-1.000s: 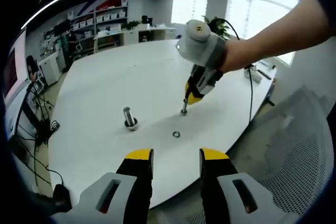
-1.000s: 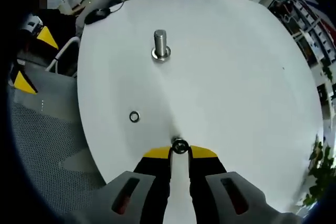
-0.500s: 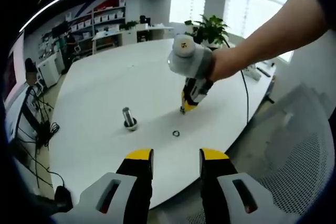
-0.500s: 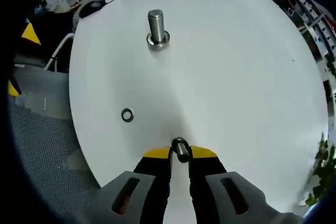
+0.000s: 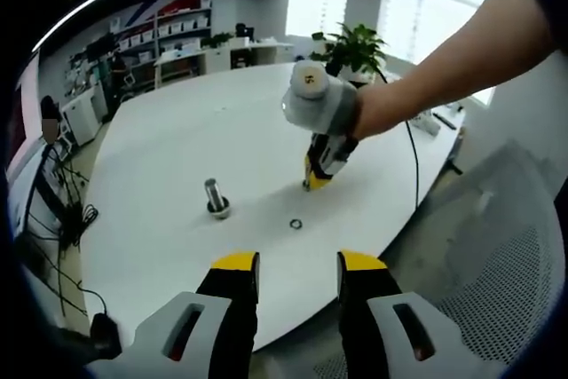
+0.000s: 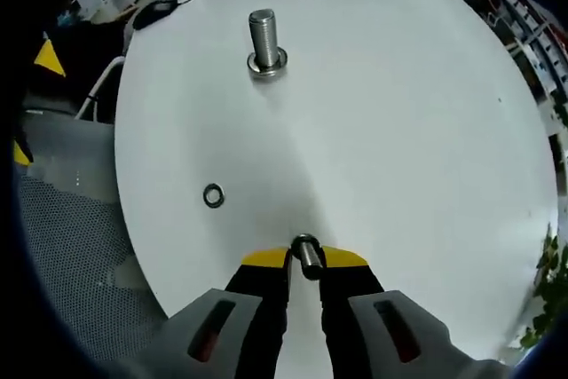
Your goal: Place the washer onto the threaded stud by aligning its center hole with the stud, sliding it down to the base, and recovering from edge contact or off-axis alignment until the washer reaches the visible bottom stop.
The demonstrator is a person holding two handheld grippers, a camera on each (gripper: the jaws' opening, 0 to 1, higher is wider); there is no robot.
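One right gripper [image 6: 304, 259] clamps a metal piece [image 6: 306, 253].

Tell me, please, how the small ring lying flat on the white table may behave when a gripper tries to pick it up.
The ring looks thin and lies flat on the smooth table, so jaws may push it sideways rather than catch its edge. It seems to be metal, so probably stiff, and light. If tipped onto its edge, it could roll.

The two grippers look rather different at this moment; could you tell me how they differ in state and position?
The right gripper is shut on a small metal piece; the left gripper is open, holding nothing. The right gripper hovers over the white table, while the left hangs back at its edge. Both have yellow-tipped jaws.
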